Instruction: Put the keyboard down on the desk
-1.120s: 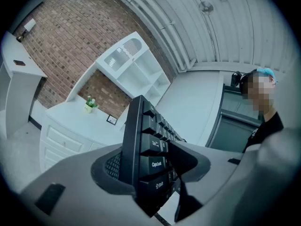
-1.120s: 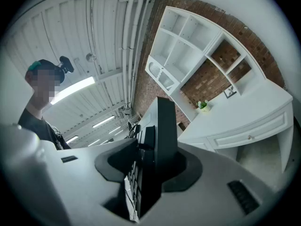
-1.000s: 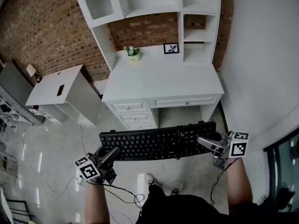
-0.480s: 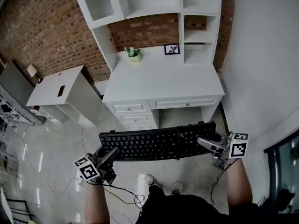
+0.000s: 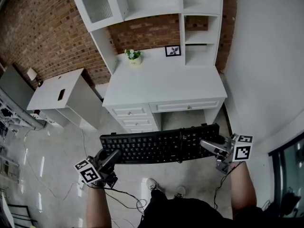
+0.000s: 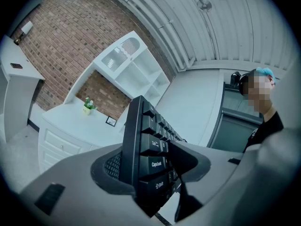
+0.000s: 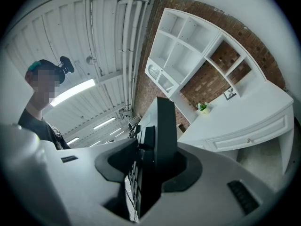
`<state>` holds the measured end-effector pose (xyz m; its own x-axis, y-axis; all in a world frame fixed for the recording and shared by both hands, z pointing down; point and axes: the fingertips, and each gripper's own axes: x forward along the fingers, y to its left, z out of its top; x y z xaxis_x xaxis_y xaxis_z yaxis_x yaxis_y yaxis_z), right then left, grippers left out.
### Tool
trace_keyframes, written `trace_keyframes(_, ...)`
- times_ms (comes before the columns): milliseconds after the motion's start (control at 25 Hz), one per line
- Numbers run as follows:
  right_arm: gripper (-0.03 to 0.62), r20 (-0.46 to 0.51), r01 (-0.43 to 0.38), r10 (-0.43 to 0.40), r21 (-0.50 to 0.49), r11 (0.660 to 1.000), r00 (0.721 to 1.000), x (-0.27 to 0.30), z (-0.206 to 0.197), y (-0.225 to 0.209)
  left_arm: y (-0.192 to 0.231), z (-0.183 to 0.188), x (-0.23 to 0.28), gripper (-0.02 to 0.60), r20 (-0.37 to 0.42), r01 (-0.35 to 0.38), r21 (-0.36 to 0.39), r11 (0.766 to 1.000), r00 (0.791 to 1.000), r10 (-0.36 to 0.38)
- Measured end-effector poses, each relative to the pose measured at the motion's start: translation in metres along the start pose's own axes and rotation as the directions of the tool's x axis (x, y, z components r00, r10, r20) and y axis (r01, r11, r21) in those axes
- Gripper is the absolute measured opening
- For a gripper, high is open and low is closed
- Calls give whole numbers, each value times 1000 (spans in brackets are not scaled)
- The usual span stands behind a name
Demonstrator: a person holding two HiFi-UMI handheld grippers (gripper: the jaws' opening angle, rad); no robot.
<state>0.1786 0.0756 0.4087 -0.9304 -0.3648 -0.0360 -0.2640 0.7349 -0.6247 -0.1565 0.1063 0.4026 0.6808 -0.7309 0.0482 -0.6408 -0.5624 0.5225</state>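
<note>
Keyboard carried toward its desk: a person holds a black keyboard (image 5: 159,145) level above the floor. It is short of the white desk (image 5: 164,82), which lies toward 12 o'clock in the head view. The left gripper (image 5: 113,156) pinches the keyboard's 9 o'clock end, its 2 jaws pressed against the key face and the underside. The right gripper (image 5: 209,145) clamps the 3 o'clock end the same way. Holding both ends likely keeps the long board from twisting or tipping. A small potted plant (image 5: 134,55) and a picture frame (image 5: 173,50) stand at the desk's far 12 o'clock edge. The near desktop is bare, with room for the set-down, which is not yet done.
</note>
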Motion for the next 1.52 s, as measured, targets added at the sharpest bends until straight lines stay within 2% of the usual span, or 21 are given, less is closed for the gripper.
trace_keyframes(520,167,22,13,-13,7,1000,1000,-17,18,-20,-3,5,36,262,-19,9,8,1000,1000,-9)
trace_keyframes(840,167,35,25,-25,4,1000,999,-7,31,-37,14,18,57,262,-25,28,16,999,999,-28)
trace_keyframes(1160,167,44,45,-45,-5,999,998,18,46,-59,48,35,77,262,-26,49,16,999,998,-48)
trace_keyframes(1520,167,47,77,-77,2,997,996,78,64,-83,112,68,90,262,-36,73,-4,997,997,-73)
